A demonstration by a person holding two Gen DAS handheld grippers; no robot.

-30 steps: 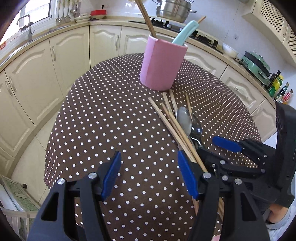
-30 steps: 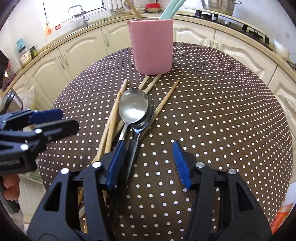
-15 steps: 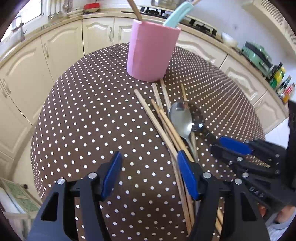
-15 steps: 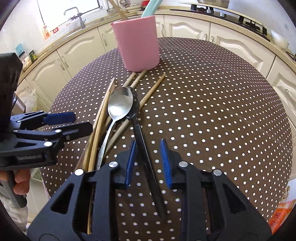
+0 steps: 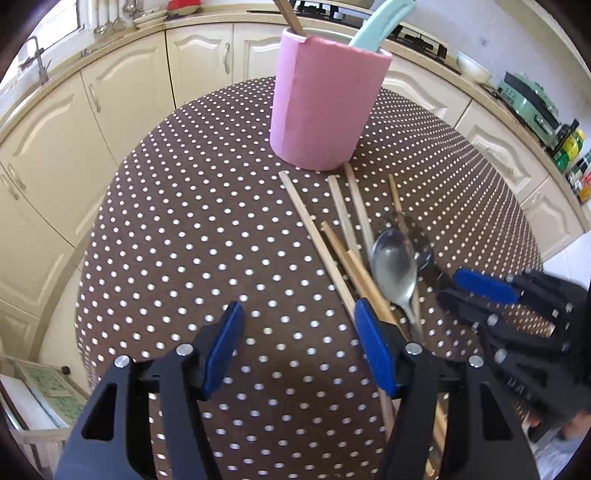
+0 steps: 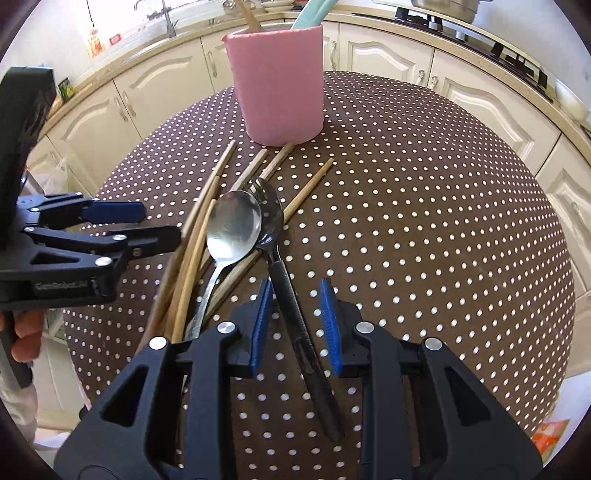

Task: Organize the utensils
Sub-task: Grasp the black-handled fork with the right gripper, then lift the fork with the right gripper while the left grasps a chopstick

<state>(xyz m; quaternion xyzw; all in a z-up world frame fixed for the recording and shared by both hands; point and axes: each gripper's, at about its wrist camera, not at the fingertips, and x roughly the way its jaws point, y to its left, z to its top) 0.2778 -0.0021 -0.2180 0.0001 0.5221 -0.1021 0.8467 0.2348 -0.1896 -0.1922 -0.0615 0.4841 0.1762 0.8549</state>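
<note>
Right wrist view: going for the black fork (image 6: 284, 280) on the bench (image 6: 406, 221) by the spoon (image 6: 234, 229). Just been closing the right gripper (image 6: 295, 323) narrow round its handle, not pinching yet. Left gripper (image 5: 299, 350) wide, empty. Next: squeeze, lift, drop into pink cup (image 6: 280, 81).

Round bench w/ brown white-dotted cloth (image 5: 192, 236). Behind it, cream panelled cabinet doors (image 5: 199, 62) under a beige countertop (image 6: 373, 18). Far right: pale green appliance (image 5: 528, 101), small white bowl (image 5: 472, 70), bottles w/ yellow-green labels (image 5: 570, 147). Far left: chrome tap (image 5: 38, 62), ladles hanging by window (image 5: 110, 16). Black gas hob (image 6: 517, 55) far right.
</note>
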